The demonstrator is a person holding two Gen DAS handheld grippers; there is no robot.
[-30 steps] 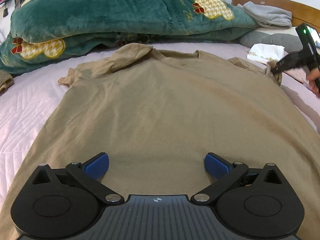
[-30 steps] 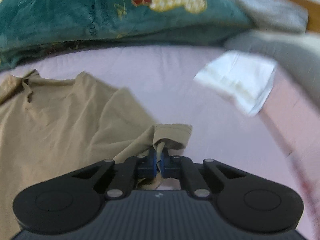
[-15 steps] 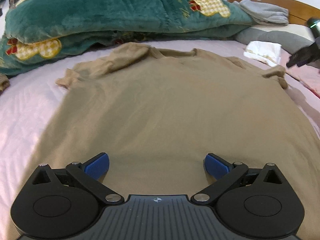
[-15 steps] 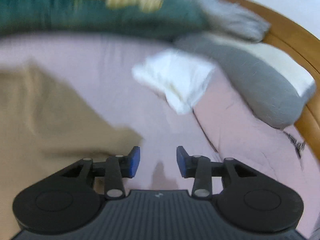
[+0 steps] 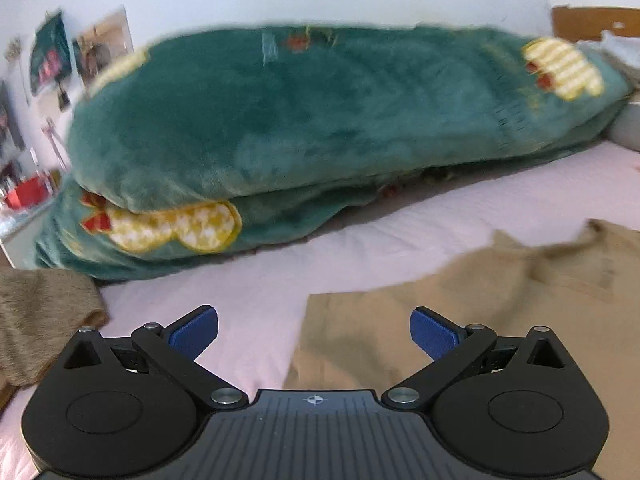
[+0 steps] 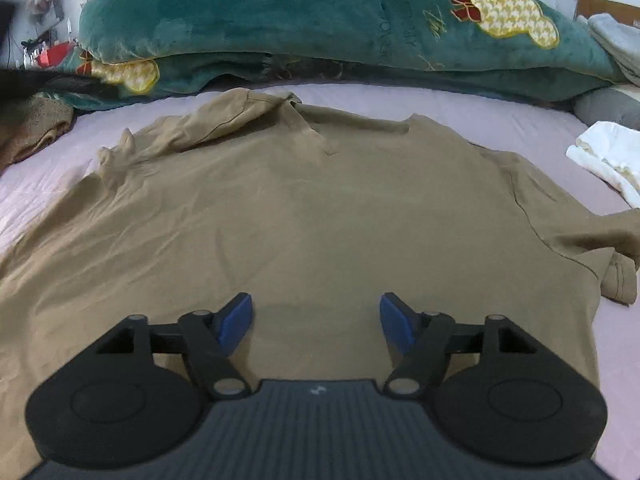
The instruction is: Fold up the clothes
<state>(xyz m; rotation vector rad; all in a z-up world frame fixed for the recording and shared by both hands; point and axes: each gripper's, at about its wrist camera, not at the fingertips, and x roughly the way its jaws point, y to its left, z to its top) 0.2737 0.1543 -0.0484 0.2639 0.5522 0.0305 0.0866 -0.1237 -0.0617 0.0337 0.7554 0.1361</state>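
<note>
Tan shirt spread flat on the pink bed before a green quilt; right tool above it, jaws opening, nothing between; left tool released at its left sleeve, empty.
</note>
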